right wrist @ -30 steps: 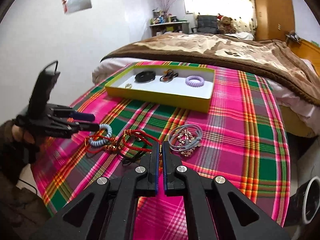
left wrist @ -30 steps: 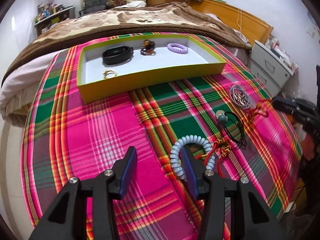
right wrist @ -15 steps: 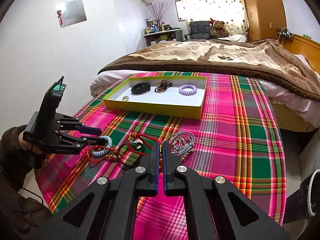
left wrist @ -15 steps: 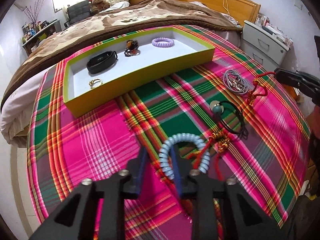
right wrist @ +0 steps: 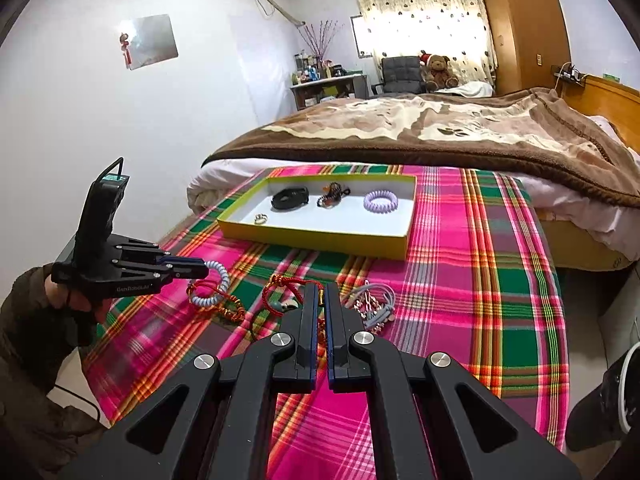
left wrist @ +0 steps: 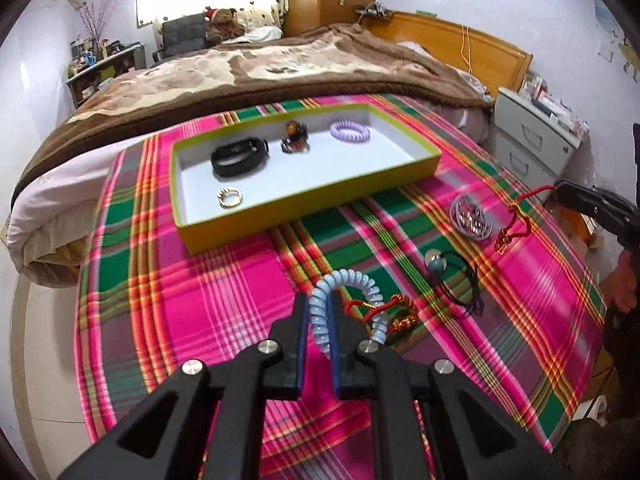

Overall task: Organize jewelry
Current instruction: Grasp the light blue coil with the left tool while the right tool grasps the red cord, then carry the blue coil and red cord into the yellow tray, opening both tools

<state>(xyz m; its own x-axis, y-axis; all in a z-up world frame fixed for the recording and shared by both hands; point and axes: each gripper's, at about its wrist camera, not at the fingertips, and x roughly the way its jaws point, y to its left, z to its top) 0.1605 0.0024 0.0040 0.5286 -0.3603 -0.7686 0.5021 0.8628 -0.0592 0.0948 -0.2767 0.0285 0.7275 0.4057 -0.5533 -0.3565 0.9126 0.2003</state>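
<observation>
The left gripper (left wrist: 319,312) pinches a pale blue coiled plastic bracelet (left wrist: 348,304) above the plaid cloth (left wrist: 192,292), likely bound for the yellow-rimmed white tray (left wrist: 312,204), while the right gripper (right wrist: 319,300) clamps a red cord bracelet (right wrist: 288,284).

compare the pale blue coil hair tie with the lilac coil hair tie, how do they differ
The pale blue spiral coil hair tie is pinched between the fingers of the left hand-held gripper and squeezed into a long loop; the lilac spiral coil hair tie lies free and round. The blue one is over the plaid cloth, tangled with a red cord; the lilac one lies inside the yellow-green tray. Both are plastic spiral coils.
</observation>
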